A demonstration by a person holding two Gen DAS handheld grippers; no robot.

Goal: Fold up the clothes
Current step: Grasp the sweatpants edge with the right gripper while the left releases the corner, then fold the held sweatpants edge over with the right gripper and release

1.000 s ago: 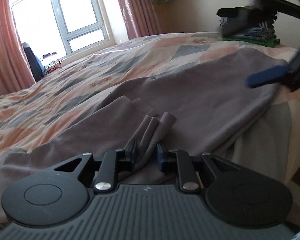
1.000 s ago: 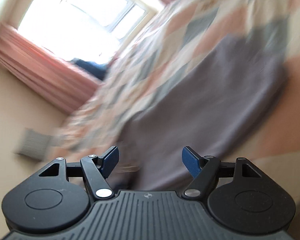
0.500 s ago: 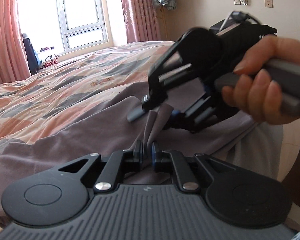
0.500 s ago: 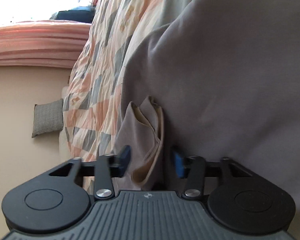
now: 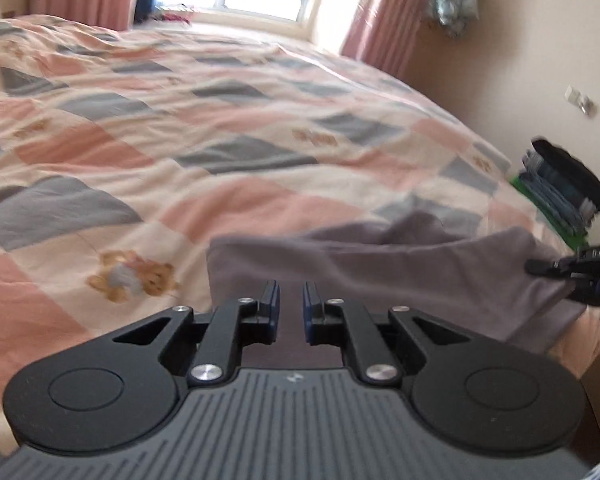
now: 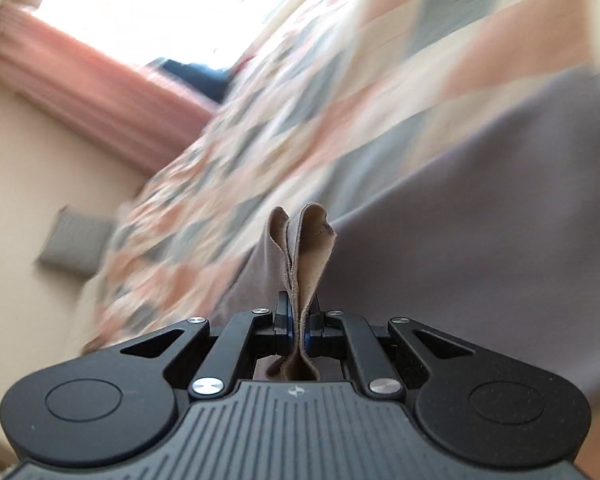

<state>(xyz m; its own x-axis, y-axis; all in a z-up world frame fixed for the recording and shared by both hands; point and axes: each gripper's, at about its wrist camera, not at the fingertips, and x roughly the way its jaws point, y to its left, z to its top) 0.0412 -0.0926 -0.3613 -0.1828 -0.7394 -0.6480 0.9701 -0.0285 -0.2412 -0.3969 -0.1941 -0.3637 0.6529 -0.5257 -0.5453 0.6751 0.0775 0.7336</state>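
The grey garment (image 5: 400,268) lies spread on the bed (image 5: 220,128), over its patchwork quilt near the bed's front edge. The right gripper (image 6: 298,330) is clenched on a bunched corner of the cloth, whose doubled hem stands up between the pads in a tan fold. The left gripper (image 5: 291,312) shows a narrow gap between its blue pads with grey fabric lying across it; the jaws look nearly shut, and it seems to be pinching a thin layer of the garment, though the contact itself is hard to make out. Seen from the left wrist, the right gripper holds the far right corner of the garment, just beside a stack of folded clothes (image 5: 560,192) at the bed's edge. The step in hand appears to be carrying one edge across to make a fold. To do it well, both corners should travel together and level so the edge stays taut, the cloth should clear the quilt without dragging, and neither grip should loosen until the edges line up.
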